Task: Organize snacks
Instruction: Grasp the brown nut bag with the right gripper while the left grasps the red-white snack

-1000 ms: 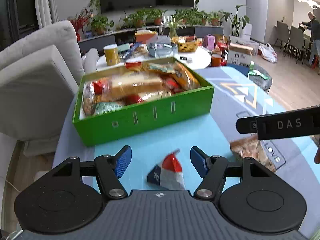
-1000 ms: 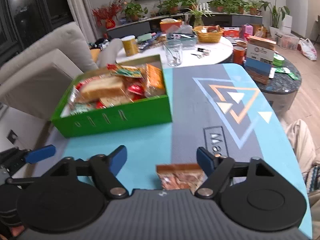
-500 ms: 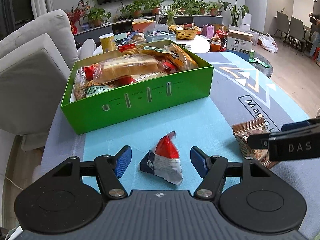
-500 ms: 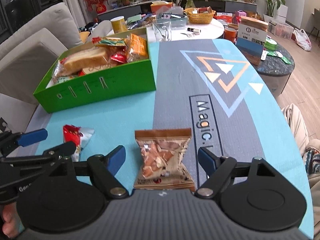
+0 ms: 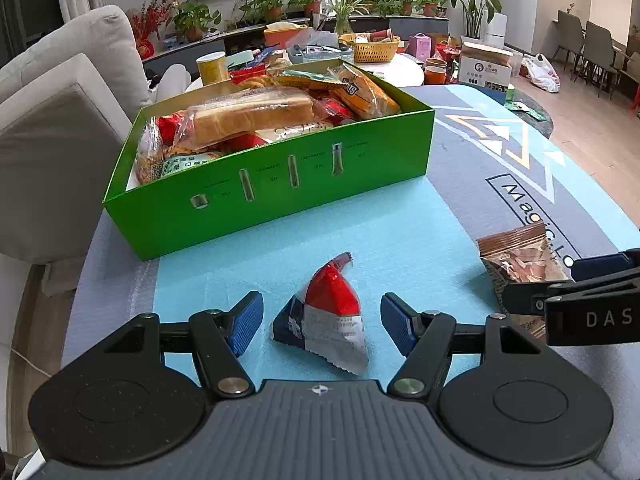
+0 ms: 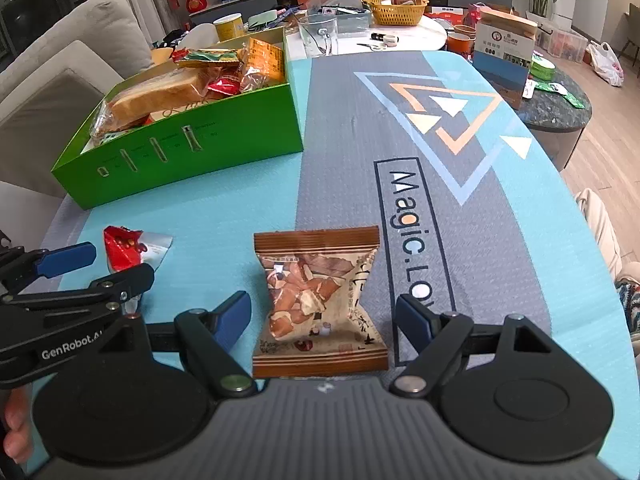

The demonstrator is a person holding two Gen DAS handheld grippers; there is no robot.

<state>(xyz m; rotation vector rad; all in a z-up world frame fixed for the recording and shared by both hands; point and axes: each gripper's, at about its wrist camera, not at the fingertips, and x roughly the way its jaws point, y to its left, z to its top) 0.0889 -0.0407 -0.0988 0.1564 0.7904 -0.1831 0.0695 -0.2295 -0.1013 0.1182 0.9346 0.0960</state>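
From my left tool [image 5: 322, 326], spread wide, I see the red, white and blue triangular snack pouch [image 5: 326, 318] lying between its blue pads, untouched, before the green cardboard box [image 5: 280, 196]. My right tool [image 6: 322, 322], equally spread, straddles the brown crinkled snack packet [image 6: 318, 304] on the printed blue surface [image 6: 500, 240], whose full wrapper only this view shows.

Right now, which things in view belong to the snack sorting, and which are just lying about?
Job:
- red and white triangular snack packet, between the open left hand-held gripper pads
- brown snack packet, between the open right hand-held gripper pads
- green box of snacks

Lying about:
- glass mug
- yellow wicker basket
- cardboard carton
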